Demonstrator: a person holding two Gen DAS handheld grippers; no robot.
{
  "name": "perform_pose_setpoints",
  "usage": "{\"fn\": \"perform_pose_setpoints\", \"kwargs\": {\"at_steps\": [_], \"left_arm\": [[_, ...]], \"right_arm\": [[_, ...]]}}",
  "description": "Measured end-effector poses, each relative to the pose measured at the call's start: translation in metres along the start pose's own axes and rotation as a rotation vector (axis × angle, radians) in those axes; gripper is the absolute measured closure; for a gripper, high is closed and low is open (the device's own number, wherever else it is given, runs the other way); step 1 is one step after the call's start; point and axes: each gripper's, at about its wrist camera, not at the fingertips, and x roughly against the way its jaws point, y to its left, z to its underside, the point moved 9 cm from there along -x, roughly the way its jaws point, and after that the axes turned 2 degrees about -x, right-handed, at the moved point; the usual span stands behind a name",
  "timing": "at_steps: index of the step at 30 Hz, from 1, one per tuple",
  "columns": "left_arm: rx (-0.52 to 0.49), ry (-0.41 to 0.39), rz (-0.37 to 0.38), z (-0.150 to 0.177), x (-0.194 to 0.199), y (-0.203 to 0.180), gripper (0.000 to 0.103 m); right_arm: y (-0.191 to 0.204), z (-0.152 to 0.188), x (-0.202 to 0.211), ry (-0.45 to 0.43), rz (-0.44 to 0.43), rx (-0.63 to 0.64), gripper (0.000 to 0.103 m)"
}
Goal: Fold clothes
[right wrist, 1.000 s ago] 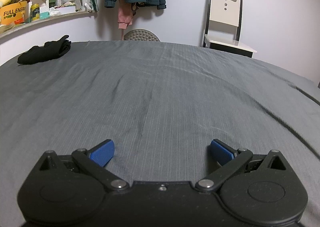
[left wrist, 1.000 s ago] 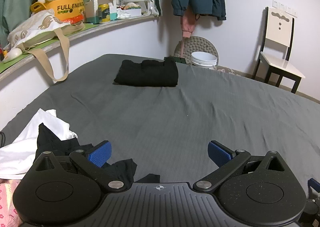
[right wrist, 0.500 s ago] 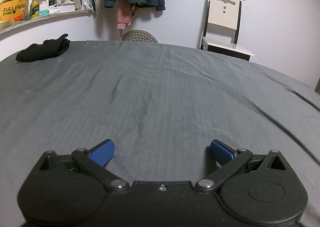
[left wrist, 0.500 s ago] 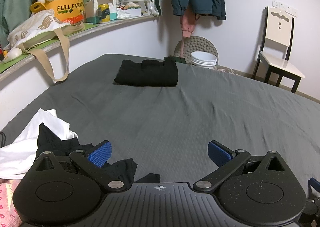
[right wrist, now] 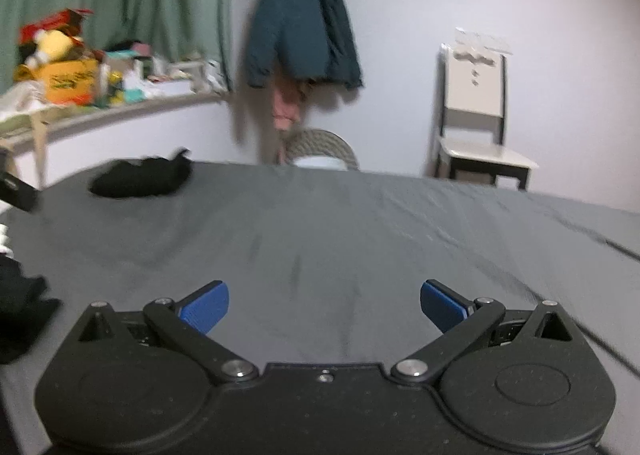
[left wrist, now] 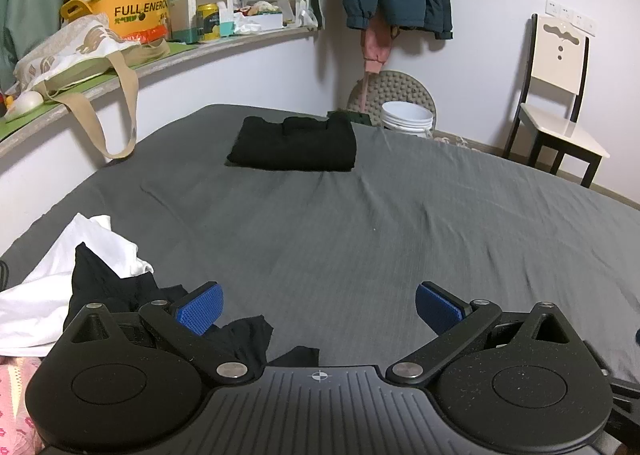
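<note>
Both jaws spread wide and empty on left hand-held gripper (left wrist: 318, 305) and right hand-held gripper (right wrist: 324, 305); folded black garment (left wrist: 294, 145) far ahead on bed (left wrist: 400, 235), unfolded pile (left wrist: 100, 287) just left; best pinched singly, spread flat.

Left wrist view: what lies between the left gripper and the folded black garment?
Only bare grey sheet separates left gripper from folded black garment.
</note>
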Motion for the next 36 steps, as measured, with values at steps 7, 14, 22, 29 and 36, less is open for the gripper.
{"fn": "perform_pose_setpoints", "kwargs": {"at_steps": [7, 14, 22, 29, 36], "left_arm": [[0.010, 0.005, -0.002, 0.000, 0.002, 0.001, 0.000], [0.017, 0.052, 0.000, -0.004, 0.000, 0.002, 0.000], [0.031, -0.001, 0.015, -0.040, 0.017, 0.029, 0.000], [0.020, 0.003, 0.045, -0.073, 0.008, 0.085, 0.000], [0.193, 0.267, -0.205, -0.033, -0.030, 0.152, 0.001]], "right_arm": [[0.019, -0.027, 0.034, -0.035, -0.061, 0.077, 0.000], [0.021, -0.047, 0.054, -0.080, -0.099, 0.046, 0.000], [0.020, -0.041, 0.058, -0.073, -0.114, 0.059, 0.000], [0.008, -0.044, 0.060, -0.077, -0.108, 0.001, 0.000], [-0.006, -0.041, 0.053, -0.051, -0.079, -0.068, 0.000]]}}
